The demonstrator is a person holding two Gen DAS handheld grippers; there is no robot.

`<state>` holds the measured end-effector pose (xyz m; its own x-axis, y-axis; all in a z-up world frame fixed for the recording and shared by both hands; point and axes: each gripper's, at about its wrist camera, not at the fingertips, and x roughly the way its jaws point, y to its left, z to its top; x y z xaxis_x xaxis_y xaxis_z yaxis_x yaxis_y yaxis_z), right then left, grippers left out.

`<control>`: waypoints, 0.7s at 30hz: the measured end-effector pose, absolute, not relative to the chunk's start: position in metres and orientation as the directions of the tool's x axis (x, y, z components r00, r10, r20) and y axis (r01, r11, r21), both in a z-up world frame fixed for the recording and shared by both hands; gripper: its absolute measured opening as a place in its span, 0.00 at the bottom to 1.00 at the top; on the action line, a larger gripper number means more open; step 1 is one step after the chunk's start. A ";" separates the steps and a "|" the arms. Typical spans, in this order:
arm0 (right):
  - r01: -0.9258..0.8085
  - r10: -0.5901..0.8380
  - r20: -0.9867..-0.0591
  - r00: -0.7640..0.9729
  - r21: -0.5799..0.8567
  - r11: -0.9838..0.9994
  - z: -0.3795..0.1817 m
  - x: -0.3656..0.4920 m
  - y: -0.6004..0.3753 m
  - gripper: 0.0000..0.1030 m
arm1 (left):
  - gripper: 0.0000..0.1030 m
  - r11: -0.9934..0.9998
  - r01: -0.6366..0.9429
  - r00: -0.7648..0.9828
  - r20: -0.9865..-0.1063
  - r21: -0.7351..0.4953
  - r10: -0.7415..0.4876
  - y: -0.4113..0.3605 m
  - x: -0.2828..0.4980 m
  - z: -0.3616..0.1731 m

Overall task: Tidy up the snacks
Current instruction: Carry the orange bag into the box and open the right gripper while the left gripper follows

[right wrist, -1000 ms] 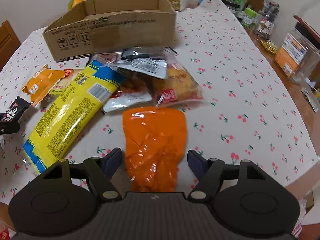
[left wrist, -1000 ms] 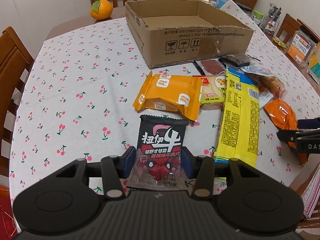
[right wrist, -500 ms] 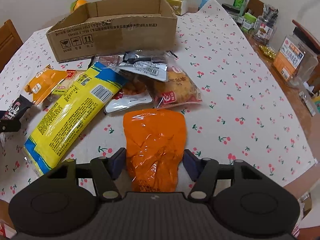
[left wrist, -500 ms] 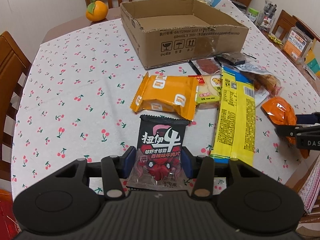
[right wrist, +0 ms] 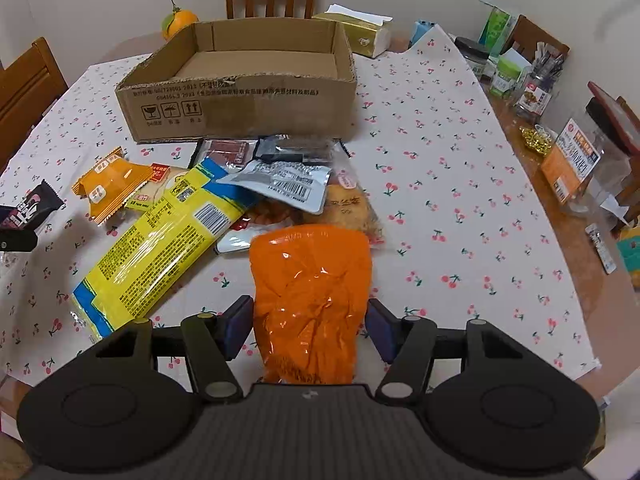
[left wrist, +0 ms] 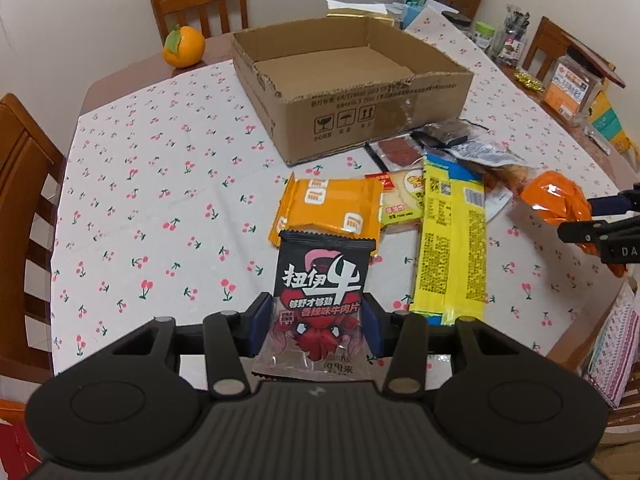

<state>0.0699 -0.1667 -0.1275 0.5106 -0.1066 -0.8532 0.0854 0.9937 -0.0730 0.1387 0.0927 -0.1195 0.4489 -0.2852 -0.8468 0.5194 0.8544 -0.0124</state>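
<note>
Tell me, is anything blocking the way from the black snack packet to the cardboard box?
Only low things. The orange packet lies flat on the table between the black packet, held in the left claw, and the open, empty cardboard box. Nothing tall stands between them.

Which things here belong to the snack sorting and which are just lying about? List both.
Job: black snack packet in left claw; orange packet in right claw; long yellow packet; cardboard box.
Lying about: orange fruit; tissue box; jars.

Left claw [left wrist: 318, 326] clamped on black snack packet [left wrist: 320, 292], above cherry-print tablecloth [left wrist: 160, 200].
</note>
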 end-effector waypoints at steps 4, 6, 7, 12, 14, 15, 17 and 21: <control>0.095 -0.112 -0.846 0.521 -0.072 0.993 -0.118 0.069 -0.168 0.64 | 0.45 0.844 0.536 0.440 -0.845 -0.024 -0.303 0.092 0.140 -0.114; 0.099 -0.107 -0.846 0.523 -0.065 0.993 -0.113 0.070 -0.168 0.64 | 0.45 0.838 0.544 0.428 -0.846 -0.041 -0.319 0.092 0.142 -0.109; 0.102 -0.108 -0.845 0.524 -0.064 0.993 -0.110 0.071 -0.168 0.64 | 0.45 0.835 0.548 0.425 -0.845 -0.046 -0.325 0.092 0.143 -0.107; 0.087 -0.090 -0.835 0.543 -0.051 0.995 -0.093 0.078 -0.166 0.64 | 0.45 0.819 0.572 0.423 -0.837 -0.050 -0.346 0.089 0.146 -0.089; 0.074 -0.081 -0.826 0.558 -0.048 0.996 -0.083 0.085 -0.165 0.64 | 0.45 0.815 0.577 0.433 -0.829 -0.047 -0.354 0.088 0.147 -0.081; 0.065 -0.075 -0.821 0.566 -0.046 0.997 -0.079 0.089 -0.165 0.64 | 0.45 0.816 0.576 0.438 -0.825 -0.046 -0.356 0.087 0.149 -0.077; 0.044 -0.058 -0.808 0.586 -0.040 0.998 -0.069 0.098 -0.164 0.64 | 0.45 0.822 0.567 0.448 -0.818 -0.051 -0.360 0.084 0.152 -0.069; -0.022 -0.016 -0.786 0.619 -0.037 0.999 -0.054 0.121 -0.165 0.64 | 0.45 0.841 0.538 0.482 -0.799 -0.054 -0.360 0.076 0.160 -0.057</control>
<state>0.1208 -0.1654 -0.0545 0.6186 -0.0156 -0.7856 -0.0217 0.9991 -0.0369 0.1595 0.0764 -0.0566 0.4822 -0.3598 -0.7988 0.5377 0.8414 -0.0544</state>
